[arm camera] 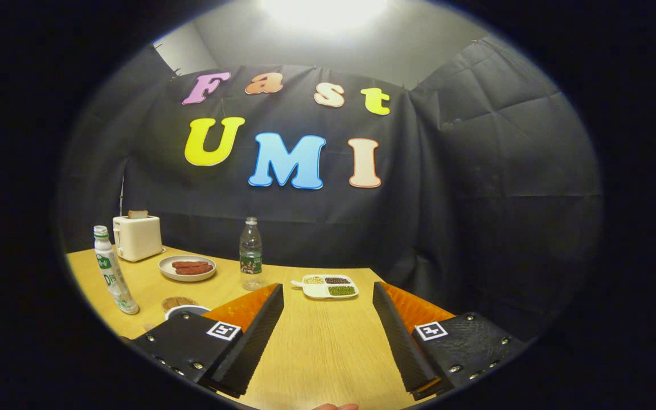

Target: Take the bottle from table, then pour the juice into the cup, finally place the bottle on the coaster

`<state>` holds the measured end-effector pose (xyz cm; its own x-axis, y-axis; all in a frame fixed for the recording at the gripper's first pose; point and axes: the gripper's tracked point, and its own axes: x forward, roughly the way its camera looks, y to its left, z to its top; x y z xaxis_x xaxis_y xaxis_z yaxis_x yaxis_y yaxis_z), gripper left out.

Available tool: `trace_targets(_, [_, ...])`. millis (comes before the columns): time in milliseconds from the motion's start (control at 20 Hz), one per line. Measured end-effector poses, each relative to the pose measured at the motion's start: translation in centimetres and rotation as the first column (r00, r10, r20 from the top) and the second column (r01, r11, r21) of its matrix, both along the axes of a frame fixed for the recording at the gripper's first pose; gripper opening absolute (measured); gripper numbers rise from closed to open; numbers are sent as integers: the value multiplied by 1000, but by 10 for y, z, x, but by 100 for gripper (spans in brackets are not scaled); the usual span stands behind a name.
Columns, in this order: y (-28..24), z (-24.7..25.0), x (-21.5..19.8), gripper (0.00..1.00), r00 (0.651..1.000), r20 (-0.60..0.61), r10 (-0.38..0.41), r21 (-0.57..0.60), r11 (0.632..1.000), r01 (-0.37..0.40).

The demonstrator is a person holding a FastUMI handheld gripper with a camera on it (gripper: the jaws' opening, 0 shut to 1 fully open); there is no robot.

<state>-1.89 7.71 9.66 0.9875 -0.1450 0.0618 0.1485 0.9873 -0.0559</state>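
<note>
Tool: the tool hangs over the table with its fingers spread wide and nothing between them but bare wood.
Juice bottle: a white bottle with green print and a green cap stands upright, well off to the left of the left finger, near the table's left edge.
Cup: a dark cup with a pale rim peeks out just behind the left finger.
Coaster: a round brown coaster lies flat just beyond the cup, touching or nearly so.
Water bottle: a clear bottle stands upright beyond the left fingertip; its fill level is hard to tell.
Plate: holds reddish sausages.
Divided tray: a white tray ahead between the fingers, holding pale, dark and green grains.
Toaster: a cream toaster with a slice in its slot, at the back left.
Table: light wood grain.
Room: black cloth wall, lamp glare above.
</note>
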Motion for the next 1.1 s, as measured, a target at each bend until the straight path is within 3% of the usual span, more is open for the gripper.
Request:
trace_targets(200, [45, 22, -26, 96, 1000, 19, 2, 13, 1000, -2])
trace_targets(500, [139, 29, -41, 96, 996, 23, 84, -7, 996, -84])
trace_targets(750, [209, 18, -34, 96, 988, -6, 154, -30, 988, -154])
trace_targets(1100, [290, -4, -18, 96, 970, -22, 242, 35, 970, -241])
